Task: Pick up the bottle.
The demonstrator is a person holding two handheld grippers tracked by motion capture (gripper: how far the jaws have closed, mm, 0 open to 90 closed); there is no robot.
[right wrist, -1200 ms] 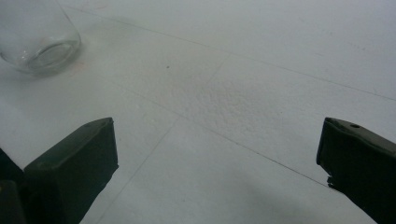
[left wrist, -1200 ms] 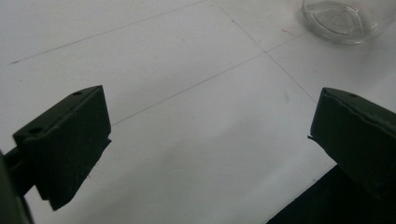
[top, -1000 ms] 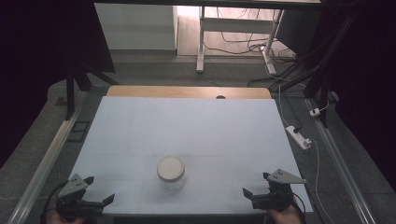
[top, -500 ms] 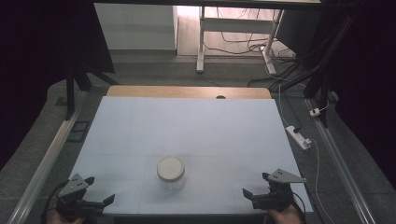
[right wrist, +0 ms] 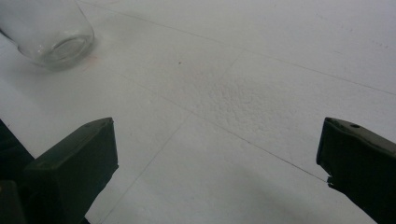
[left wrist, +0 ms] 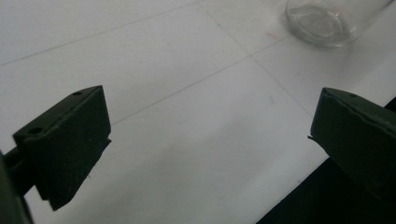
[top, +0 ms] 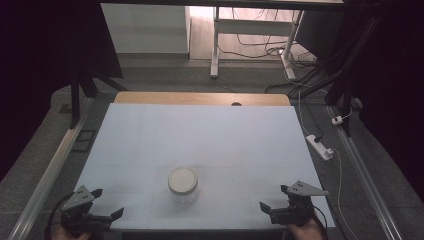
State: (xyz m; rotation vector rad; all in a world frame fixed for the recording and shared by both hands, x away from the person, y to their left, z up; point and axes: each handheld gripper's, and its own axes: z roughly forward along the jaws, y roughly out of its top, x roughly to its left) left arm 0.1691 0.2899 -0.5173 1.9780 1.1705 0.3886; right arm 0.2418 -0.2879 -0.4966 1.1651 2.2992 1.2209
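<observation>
- Near the front edge of the table (top: 150, 135), midway between our 2 hands, stands a clear glass jar (top: 183, 187) with a pale lid (top: 182, 179), upright on the white sheet.
- At the front left corner we hold the left gripper (top: 107, 207), jaws wide apart and empty; the left gripper view places the jar's base (left wrist: 334, 21) ahead, well apart.
- At the front right we hold the right gripper (top: 272, 197), jaws likewise wide and empty, the jar (right wrist: 49, 32) well apart.
- We judge the approach not yet begun. The next move likely calls for 1 gripper to steady the glass body while the other closes on the lid.
</observation>
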